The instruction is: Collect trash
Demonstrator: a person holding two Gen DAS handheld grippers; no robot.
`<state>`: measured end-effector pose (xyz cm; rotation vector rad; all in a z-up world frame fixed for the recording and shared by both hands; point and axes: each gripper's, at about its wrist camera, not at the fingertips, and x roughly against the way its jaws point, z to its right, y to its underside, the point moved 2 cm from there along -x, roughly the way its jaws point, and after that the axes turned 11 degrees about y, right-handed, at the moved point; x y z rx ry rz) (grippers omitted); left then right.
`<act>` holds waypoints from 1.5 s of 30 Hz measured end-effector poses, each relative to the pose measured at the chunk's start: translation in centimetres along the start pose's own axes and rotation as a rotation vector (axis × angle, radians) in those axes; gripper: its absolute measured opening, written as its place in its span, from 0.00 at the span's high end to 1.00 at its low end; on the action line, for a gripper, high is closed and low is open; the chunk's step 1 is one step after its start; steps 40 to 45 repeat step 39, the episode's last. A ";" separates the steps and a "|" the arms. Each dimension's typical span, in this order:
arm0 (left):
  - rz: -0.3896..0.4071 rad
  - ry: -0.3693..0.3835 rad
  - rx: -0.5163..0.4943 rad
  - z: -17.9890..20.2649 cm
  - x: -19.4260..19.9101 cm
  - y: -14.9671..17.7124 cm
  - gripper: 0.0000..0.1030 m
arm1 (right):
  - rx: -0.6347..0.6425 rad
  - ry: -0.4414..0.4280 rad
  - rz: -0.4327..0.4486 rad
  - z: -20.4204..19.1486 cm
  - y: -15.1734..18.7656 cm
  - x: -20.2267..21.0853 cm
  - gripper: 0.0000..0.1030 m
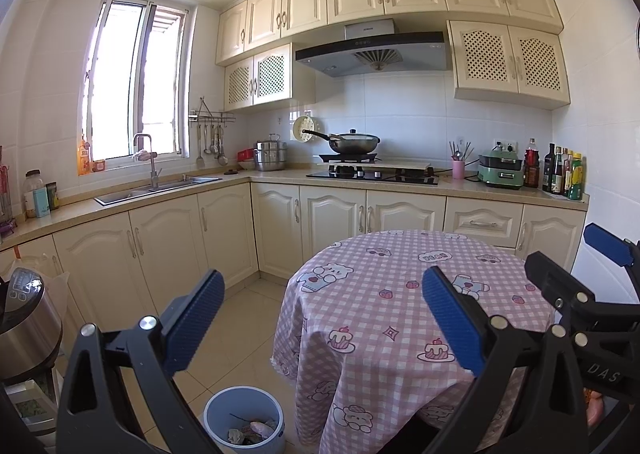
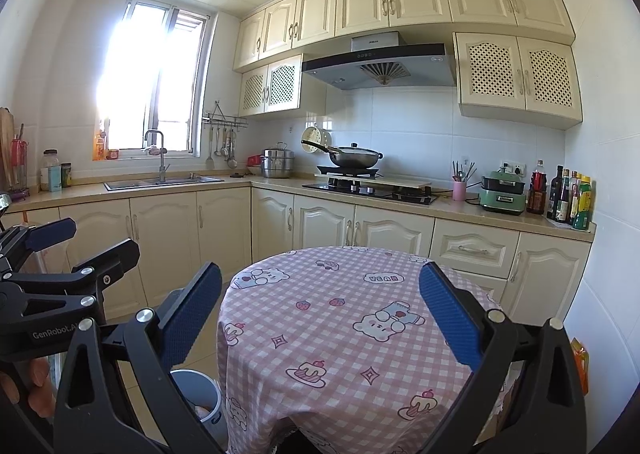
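Trash: crumpled scraps (image 1: 250, 430) inside pale blue round plastic bin (image 1: 244, 400) on floor, just left of pink checked cloth-covered round counter (image 1: 400, 294) | left tool (image 1: 324, 318): wide, empty | right tool (image 2: 320, 314): wide, empty

One round table (image 1: 400, 294) in a pink checked cloth stands in front of the stove (image 1: 372, 175), and one pale blue bin (image 1: 244, 420) sits on the floor at the table's foot with a few scraps of trash (image 1: 252, 432) inside, too jumbled to count. Two grippers show: the left gripper (image 1: 322, 324) and the right gripper (image 2: 320, 318), each with two blue-padded jaws spread apart. On the stove sits one wok (image 1: 352, 141); left of it, one steel steamer pot (image 1: 271, 155); right of it, one pink cup (image 1: 458, 167) of utensils.
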<state>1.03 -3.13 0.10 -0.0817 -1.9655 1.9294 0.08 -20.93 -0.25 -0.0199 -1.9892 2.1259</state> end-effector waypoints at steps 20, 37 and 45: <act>-0.046 -0.038 0.025 -2.5 -2.6 0.2 0.06 | 0.006 -0.031 -0.041 -1.2 0.6 -3.7 0.07; -0.157 -0.067 0.034 -3.7 -10.9 0.7 0.06 | -0.001 -0.010 -0.134 -0.5 2.0 -12.0 0.07; -0.184 -0.059 0.034 -3.5 -13.0 0.9 0.06 | 0.002 0.008 -0.153 0.2 2.3 -13.7 0.07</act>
